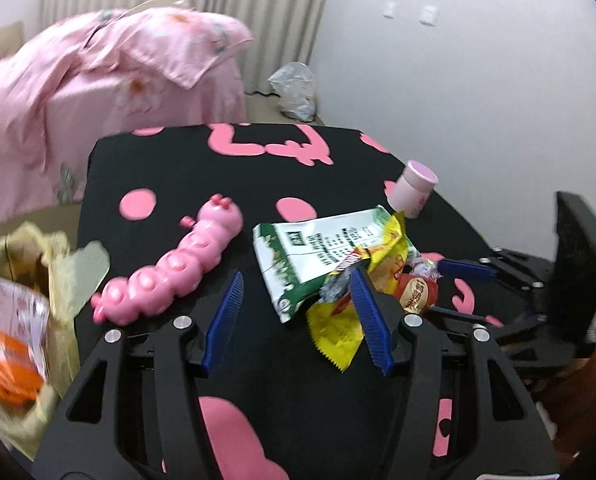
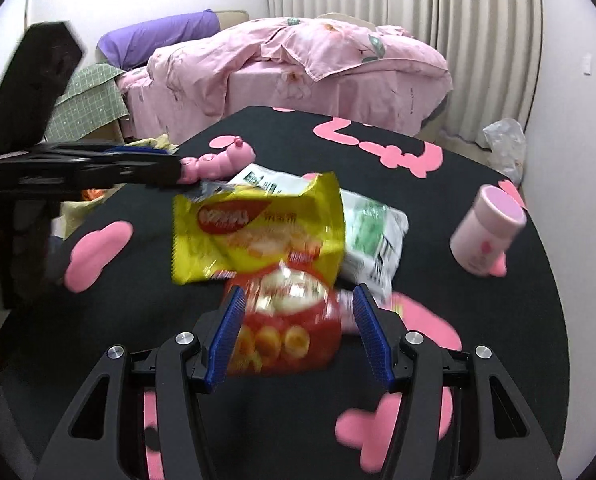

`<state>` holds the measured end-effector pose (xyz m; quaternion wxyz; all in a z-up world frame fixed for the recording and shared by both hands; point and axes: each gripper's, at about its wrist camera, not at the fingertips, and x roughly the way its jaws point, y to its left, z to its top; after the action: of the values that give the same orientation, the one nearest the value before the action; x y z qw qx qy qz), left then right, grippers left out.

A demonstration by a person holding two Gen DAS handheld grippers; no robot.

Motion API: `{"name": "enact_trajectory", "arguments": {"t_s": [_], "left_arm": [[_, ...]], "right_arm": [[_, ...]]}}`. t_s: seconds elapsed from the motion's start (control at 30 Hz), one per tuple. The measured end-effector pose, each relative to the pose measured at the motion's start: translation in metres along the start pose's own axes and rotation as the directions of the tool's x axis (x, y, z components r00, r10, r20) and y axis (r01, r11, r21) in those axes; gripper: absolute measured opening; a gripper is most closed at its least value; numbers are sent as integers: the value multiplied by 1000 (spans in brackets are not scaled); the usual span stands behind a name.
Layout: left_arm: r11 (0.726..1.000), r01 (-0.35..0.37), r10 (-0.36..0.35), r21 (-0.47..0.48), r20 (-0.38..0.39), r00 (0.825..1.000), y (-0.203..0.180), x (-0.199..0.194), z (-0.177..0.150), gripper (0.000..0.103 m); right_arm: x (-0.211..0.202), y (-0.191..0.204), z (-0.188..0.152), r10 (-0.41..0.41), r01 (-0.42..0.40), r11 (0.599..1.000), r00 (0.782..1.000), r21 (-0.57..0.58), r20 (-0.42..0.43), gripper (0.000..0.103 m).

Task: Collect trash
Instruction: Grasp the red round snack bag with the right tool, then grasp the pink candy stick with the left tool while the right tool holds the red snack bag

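The left gripper (image 1: 298, 312) had its fingers spread with nothing between them — the yellow wrapper (image 1: 337, 336) lay just past its right finger, the pink caterpillar toy (image 1: 170, 268) off to the left. The right gripper (image 2: 298, 328) also stood released, its fingers straddling the red snack packet (image 2: 286, 328) on the tabletop (image 2: 138, 312) without pinching it — a green-and-white bag (image 2: 373, 232) lay beyond.

Both wrist cameras look steeply down, close over the table (image 1: 170, 168), from opposite sides, sharing the wrappers (image 1: 329, 248) ahead.
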<state>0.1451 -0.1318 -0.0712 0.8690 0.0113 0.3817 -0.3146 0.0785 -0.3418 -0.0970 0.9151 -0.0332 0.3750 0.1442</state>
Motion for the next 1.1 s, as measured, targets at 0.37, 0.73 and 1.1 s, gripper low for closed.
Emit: {"name": "enact_trajectory", "arguments": {"t_s": [0.37,0.73,1.1], "left_arm": [[999,-8,7,-32,-16,1000,12,-10,-18,53],[999,28,-27,46,-24,999,-20,-10,-22,53],[908,168,-91,385,-211,973,-121,55,-17,53]], "right_arm": [[-12,1,-35,193,-185,976,979,110,-67,28],[-62,-19,-68,94,-85,987,994,139,-57,36],[-102,-86,-86,-103,82,931,994,357,41,50]]}}
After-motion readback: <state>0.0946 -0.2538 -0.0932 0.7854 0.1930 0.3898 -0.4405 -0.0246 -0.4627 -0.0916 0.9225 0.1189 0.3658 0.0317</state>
